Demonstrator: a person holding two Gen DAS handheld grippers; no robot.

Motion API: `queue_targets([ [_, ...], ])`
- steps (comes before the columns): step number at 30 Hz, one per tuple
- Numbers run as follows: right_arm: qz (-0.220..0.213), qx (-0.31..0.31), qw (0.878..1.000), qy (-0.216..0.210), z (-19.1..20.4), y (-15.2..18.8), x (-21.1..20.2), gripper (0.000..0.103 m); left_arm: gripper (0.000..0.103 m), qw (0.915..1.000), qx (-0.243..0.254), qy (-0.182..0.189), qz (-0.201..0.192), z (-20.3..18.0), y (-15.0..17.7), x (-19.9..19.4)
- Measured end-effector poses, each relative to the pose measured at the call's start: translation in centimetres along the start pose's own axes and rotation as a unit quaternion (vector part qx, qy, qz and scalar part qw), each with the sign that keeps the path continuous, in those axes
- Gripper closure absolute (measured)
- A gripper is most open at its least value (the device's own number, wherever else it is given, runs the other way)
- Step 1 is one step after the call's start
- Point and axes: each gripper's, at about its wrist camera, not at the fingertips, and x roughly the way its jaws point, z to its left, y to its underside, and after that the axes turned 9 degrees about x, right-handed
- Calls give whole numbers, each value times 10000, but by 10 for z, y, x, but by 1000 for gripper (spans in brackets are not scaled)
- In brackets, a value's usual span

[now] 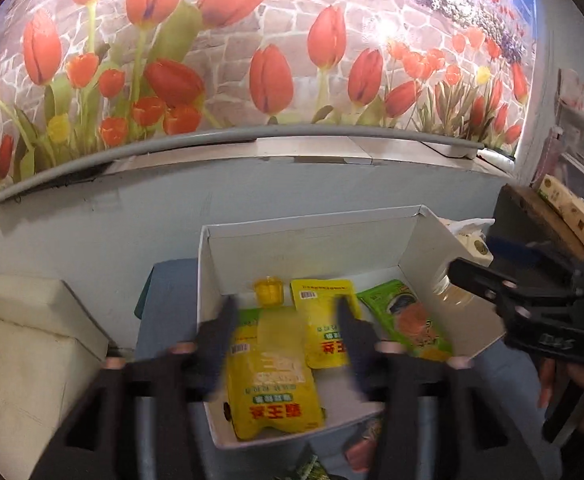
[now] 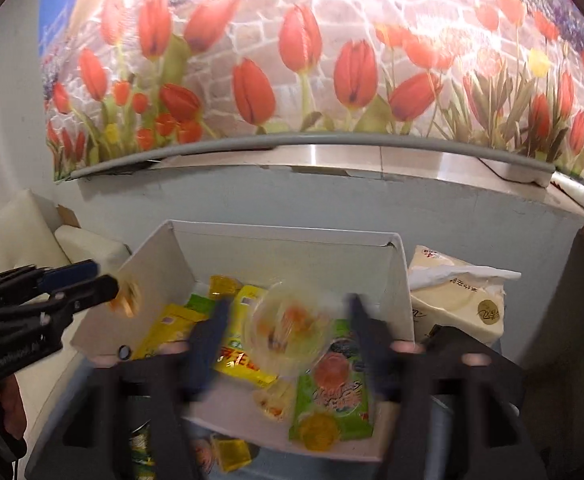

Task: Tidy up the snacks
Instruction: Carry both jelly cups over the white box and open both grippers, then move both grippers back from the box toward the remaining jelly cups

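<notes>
Right gripper (image 2: pixel 288 320) frames a blurred, possibly loose cup (image 2: pixel 288 330).

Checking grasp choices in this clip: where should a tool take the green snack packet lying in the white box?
Probably the green snack packet by its near short edge, from above: it lies flat on the floor of the white box, close to the right wall.
</notes>
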Motion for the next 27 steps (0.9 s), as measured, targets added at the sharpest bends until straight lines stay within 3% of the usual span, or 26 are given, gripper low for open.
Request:
queue_targets([
  [2,-58,111,9999,-85,-5,0,-1,0,0,9998,-69,133,-163,6,4,0],
  [9,-16,341,9994,-66,-14,14,-8,0,0,9998,-214,48,-9,15,13,3],
  [18,-231,678,9970,-297,-13,57,-57,0,0,9994,-226,-25,-271,14,31,-42],
  [23,-223,558,9975,-383,-3,102,-84,0,0,9990,-199,114,-375,-2,67,-76],
  [27,3,475,9980,-426,9,140,-94,0,0,9993,-261,175,-212,-17,109,-91],
])
